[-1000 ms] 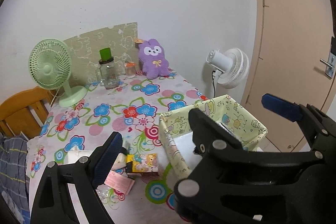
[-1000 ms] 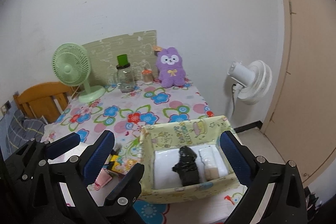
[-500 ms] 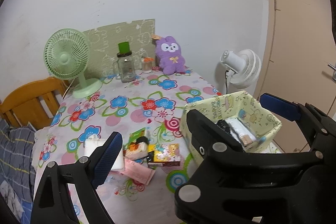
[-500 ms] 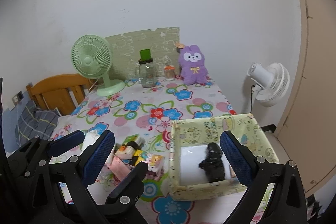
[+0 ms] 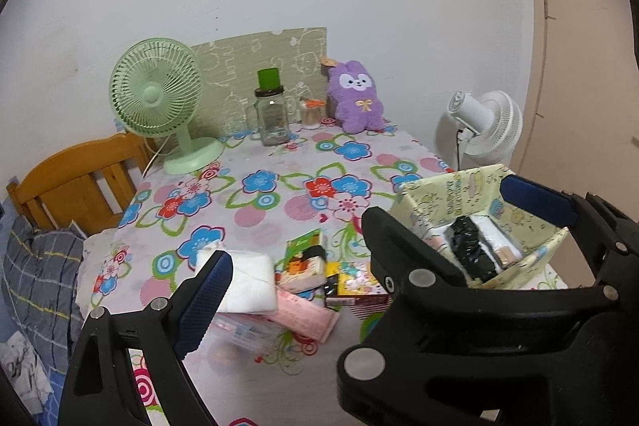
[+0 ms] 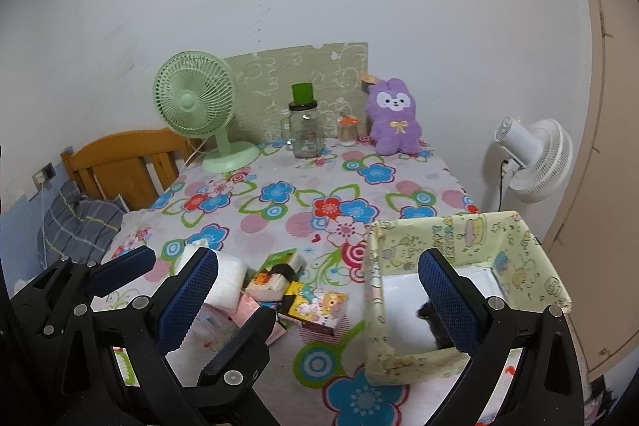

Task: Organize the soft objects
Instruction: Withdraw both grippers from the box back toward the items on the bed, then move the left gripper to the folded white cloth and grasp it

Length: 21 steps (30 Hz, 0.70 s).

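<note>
Nearest me, both the left gripper and right gripper hang spread wide, empty; below lie a white soft pack and tissue packets beside the yellow box; farther back, a purple plush.

Your left gripper: now back and left of the fabric box.
Packet pile: now fully visible.
Your right gripper: backed off likewise.
</note>
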Tool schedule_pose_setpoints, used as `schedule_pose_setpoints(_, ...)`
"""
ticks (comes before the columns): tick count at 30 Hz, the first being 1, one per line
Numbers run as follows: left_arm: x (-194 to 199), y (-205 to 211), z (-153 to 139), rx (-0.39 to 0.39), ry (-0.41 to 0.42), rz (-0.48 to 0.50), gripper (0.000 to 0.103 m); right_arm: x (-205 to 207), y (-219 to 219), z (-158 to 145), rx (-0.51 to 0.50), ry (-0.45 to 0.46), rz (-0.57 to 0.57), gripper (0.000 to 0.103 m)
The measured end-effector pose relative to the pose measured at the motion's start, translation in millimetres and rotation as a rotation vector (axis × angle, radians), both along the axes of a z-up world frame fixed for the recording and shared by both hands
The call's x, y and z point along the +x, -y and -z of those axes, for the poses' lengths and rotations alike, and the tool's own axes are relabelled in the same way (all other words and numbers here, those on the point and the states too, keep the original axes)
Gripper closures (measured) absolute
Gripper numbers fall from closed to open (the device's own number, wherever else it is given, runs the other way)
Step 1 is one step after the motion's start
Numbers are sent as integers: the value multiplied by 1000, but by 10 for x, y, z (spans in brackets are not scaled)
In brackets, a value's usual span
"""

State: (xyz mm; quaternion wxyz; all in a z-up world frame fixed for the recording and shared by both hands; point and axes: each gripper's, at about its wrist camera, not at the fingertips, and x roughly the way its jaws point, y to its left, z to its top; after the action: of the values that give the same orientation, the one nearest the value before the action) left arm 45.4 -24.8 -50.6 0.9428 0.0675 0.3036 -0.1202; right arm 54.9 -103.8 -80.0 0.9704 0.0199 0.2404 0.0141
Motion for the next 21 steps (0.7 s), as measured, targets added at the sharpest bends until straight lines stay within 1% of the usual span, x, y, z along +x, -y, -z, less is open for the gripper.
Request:
schedule_pose_setpoints(3,44,-67,52,2,-7,-15,9,45,-68,41,-16,5,-2,1)
schedule_pose_setpoints(12,181,-229,230,9,-43,-63,9,242,-229,207,-28,-25,-18,1)
schedule_pose_setpoints(21,311,-397,407,-1,-82,-97,9,426,-372,371,-41,-51,-39,2)
